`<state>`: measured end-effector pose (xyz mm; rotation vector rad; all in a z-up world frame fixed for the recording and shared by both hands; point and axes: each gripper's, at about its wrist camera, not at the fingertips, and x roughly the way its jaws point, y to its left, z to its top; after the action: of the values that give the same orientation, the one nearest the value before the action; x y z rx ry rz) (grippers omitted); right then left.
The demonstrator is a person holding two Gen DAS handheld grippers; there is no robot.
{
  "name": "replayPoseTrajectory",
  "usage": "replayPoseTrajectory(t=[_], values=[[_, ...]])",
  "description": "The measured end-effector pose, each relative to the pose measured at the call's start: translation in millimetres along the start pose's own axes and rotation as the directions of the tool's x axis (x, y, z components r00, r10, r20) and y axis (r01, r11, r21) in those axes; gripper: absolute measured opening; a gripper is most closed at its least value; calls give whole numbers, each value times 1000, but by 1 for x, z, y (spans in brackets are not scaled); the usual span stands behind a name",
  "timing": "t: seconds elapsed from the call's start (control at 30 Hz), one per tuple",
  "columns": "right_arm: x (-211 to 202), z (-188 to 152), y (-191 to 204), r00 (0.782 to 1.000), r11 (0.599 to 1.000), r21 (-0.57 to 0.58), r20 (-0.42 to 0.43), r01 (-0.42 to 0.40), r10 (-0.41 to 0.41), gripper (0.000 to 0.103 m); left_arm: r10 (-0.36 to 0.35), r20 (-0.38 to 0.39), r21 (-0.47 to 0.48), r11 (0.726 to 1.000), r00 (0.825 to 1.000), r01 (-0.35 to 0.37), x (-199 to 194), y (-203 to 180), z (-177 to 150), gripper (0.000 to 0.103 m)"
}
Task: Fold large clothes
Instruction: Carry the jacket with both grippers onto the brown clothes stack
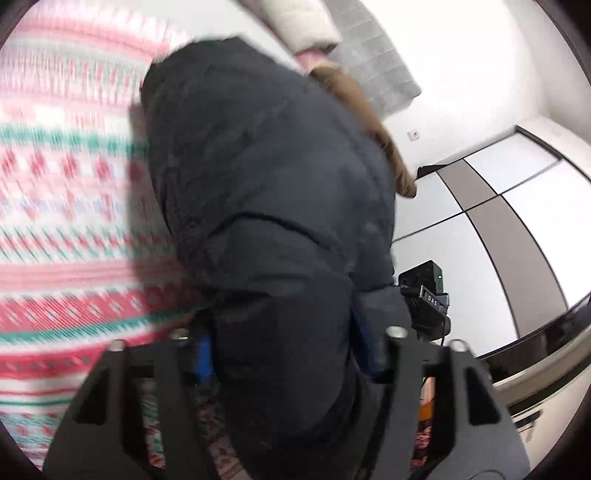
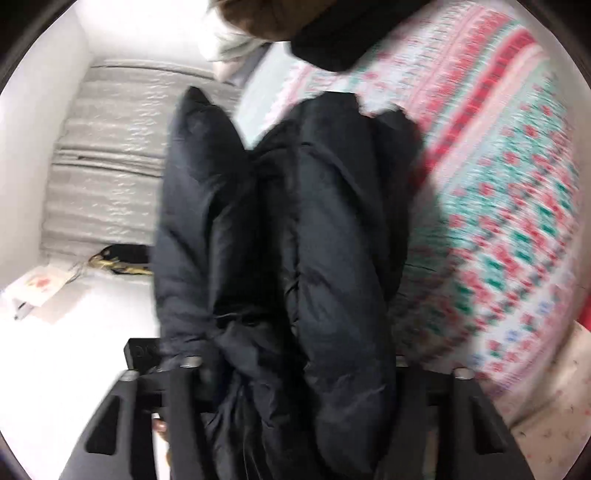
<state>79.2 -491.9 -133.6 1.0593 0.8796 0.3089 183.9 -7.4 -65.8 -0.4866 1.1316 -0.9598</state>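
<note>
A large black puffer jacket [image 1: 266,177] with a brown fur hood trim [image 1: 373,122] hangs over a bed with a pink, green and white patterned cover [image 1: 62,192]. My left gripper [image 1: 284,354] is shut on a thick fold of the jacket, which fills the gap between its fingers. In the right wrist view the jacket [image 2: 295,229] hangs in bunched folds and my right gripper [image 2: 295,369] is shut on it. The fur trim [image 2: 255,18] shows at the top. The fingertips of both grippers are hidden by fabric.
The patterned bed cover [image 2: 509,177] lies to the right in the right wrist view. A grey quilted headboard [image 2: 114,162] and white wall stand at the left. A white and grey wardrobe [image 1: 498,206] and a black device [image 1: 424,291] are right of the jacket.
</note>
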Motion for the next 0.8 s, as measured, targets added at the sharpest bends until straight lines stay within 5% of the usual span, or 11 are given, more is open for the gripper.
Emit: replayPoseTrajectory(t=[0.17,0.27,0.33,0.4,0.5,0.67,0.73,0.8], values=[[26,14,47,1000,992,-122,-12,14,-15,32,80,127,72,993,989,-90,-44,-8,15,52],[48,18,69,1000,986,-165,-12,19,-21,32,135,128,61,988,983,-144,-52,9,20,57],[62,19,69,997,983,-167,-27,73,-79,43,202,61,43,978,978,-204,-45,25,23,74],[74,17,67,983,971,-167,-45,170,-180,78,217,5,25,976,976,-217,-37,37,25,84],[85,22,58,973,969,-151,-93,196,-211,95,215,-7,41,976,977,-214,-35,45,29,95],[93,25,42,982,989,-106,-151,99,-115,96,59,-54,-59,996,997,-62,-17,63,38,99],[98,23,45,981,989,-128,-171,73,-94,93,-34,-43,-115,993,998,29,-9,70,37,88],[108,22,46,974,993,-105,-226,-61,36,59,-58,19,-80,995,998,59,-17,64,32,73]])
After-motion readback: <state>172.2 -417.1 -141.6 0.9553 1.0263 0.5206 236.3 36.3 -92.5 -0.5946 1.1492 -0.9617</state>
